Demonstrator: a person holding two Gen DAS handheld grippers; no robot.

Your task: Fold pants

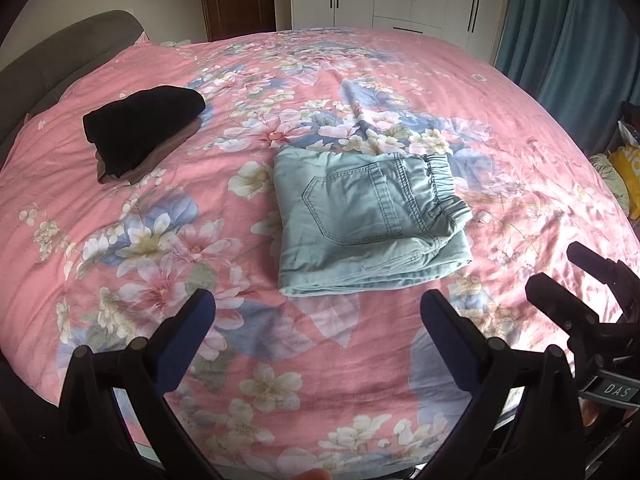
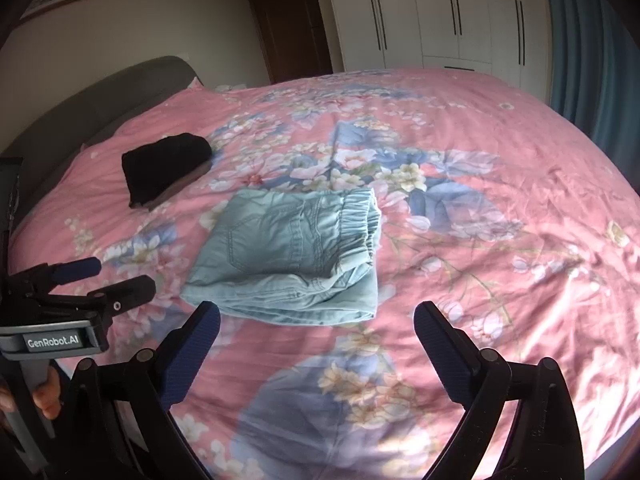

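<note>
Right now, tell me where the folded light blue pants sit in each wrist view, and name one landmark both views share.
Left wrist view: the folded light blue pants lie just right of centre on the pink floral bedspread, waistband to the right.
Right wrist view: the pants lie left of centre, just beyond the open right gripper.
Shared landmark: the dark folded clothes, up and left of the pants in both.

We see the folded pants (image 1: 368, 220) lying on the bed (image 1: 520, 140) just ahead of the left tool (image 1: 318, 312) and right tool (image 2: 316, 322). Farther ahead and to the left sits a second folded garment (image 1: 140, 128), well apart from the pants.
</note>
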